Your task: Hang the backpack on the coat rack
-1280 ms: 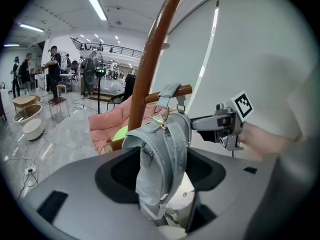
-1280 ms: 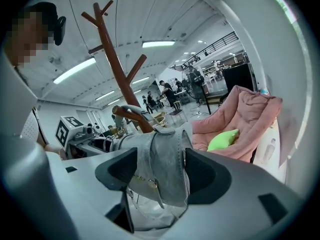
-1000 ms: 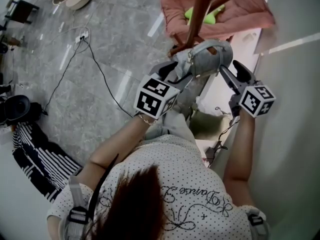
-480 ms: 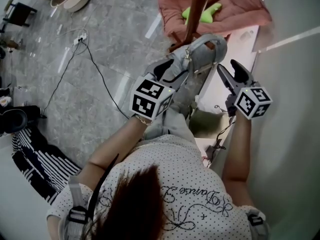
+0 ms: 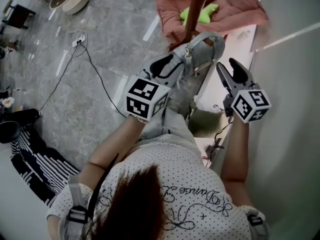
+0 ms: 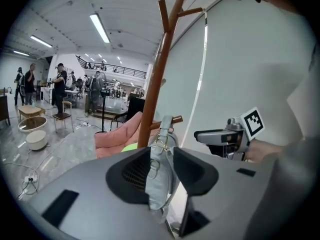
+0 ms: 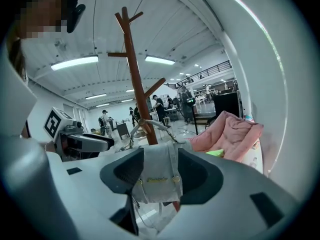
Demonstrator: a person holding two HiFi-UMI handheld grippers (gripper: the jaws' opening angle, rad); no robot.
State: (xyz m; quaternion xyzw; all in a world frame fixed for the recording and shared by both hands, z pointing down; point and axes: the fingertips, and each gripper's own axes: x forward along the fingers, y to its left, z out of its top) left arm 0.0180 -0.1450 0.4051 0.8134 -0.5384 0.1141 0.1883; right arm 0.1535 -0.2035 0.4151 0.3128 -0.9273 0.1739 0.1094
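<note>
A grey backpack [image 5: 200, 54] hangs between my two grippers, just in front of the brown coat rack pole [image 5: 196, 9]. My left gripper [image 6: 161, 171] has just been closing; its pads now pinch a grey strap [image 6: 159, 174] with metal rings. My right gripper [image 7: 159, 176] has also just been closing and grips a wide grey fabric tab [image 7: 160, 171] with two rivets. The backpack's handle loop [image 7: 147, 126] stands beyond that tab, beside the pole [image 7: 137, 79]. The rack's pegs [image 6: 192, 11] branch off high above. In the head view the right gripper [image 5: 234, 70] is right of the backpack.
A pink cushion [image 5: 235, 6] holding a green item [image 5: 200, 11] lies at the rack's foot. A white wall [image 5: 290, 84] runs close on the right. A cable [image 5: 95, 64] crosses the grey floor, and a striped cloth [image 5: 40, 164] lies at the left. People [image 6: 60, 91] stand far back.
Both grippers and the backpack have risen and drawn closer to the rack pole. The backpack's top now sits nearer the pole's base in the head view.
</note>
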